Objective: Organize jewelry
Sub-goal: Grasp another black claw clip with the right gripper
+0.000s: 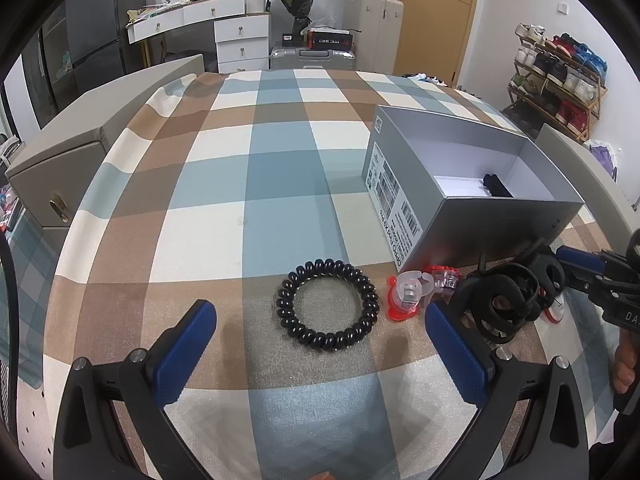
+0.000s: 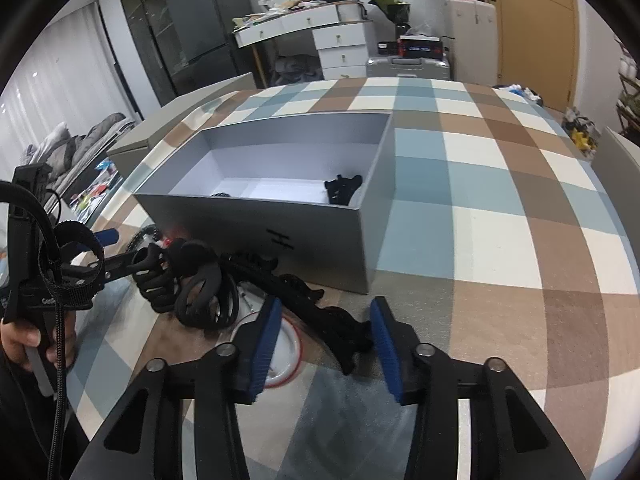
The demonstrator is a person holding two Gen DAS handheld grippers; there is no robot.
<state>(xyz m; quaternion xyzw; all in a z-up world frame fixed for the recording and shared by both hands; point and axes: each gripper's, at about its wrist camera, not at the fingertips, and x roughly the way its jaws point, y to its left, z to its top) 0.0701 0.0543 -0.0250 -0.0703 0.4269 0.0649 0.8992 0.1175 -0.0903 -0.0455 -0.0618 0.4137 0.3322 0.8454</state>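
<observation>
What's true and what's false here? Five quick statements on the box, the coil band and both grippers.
1. The grey box is open at the top. True.
2. The black coil band lies inside the box. False: it lies on the checked cloth, outside the box.
3. The left gripper is shut on the coil band. False: its jaws stand wide open.
4. A black item lies in the box. True.
5. The right gripper straddles a long black clip. True.
</observation>
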